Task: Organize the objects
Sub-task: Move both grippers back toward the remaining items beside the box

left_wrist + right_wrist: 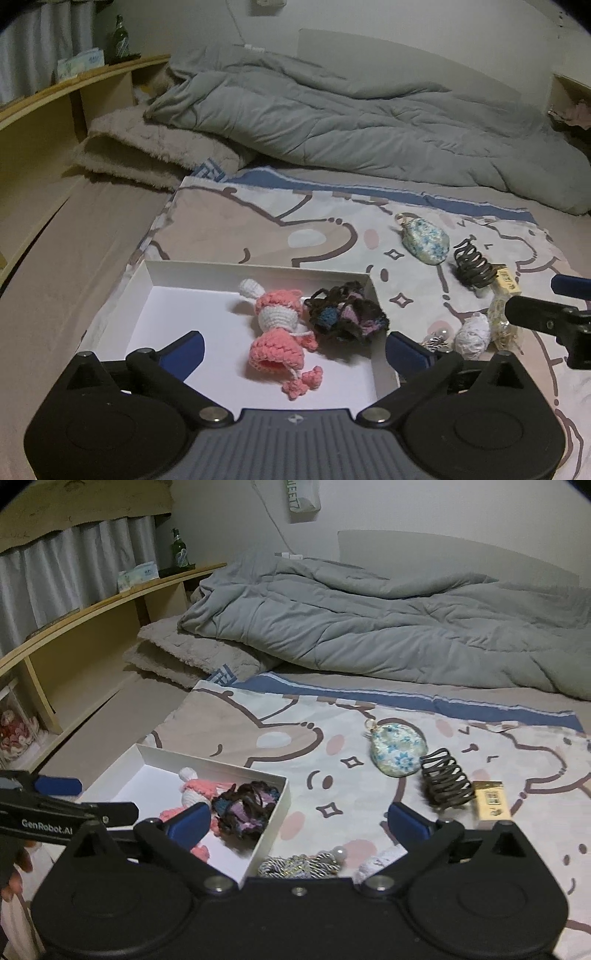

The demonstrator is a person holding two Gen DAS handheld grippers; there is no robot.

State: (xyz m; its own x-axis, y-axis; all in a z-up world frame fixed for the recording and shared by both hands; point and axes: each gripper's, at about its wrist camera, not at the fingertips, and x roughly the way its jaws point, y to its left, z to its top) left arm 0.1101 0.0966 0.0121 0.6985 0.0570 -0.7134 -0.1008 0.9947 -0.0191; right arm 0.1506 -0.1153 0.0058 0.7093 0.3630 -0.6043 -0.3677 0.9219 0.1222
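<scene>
Two things lie in the shallow white cardboard box (184,275): pink crocheted doll (277,332), dark yarn scrunchie (345,314). Both hand-held grippers (left (295,345), right (297,821)) gape empty; next, approach the brown spiral hair clip (445,779) at two o'clock squarely.

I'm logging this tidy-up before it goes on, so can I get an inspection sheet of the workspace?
Surface: cartoon-print sheet spread on a bed.
Job's things: white box holds a pink crochet doll and a dark scrunchie. Outside it lie a floral pouch, brown hair claw, small yellow box, white yarn ball and silver cord piece.
Clutter: grey duvet, beige blanket.
Grippers: left gripper and right gripper open, nothing between the jaws.
Cables: white cord on the wall.
Surroundings: wooden shelf, green bottle, tissue pack.
</scene>
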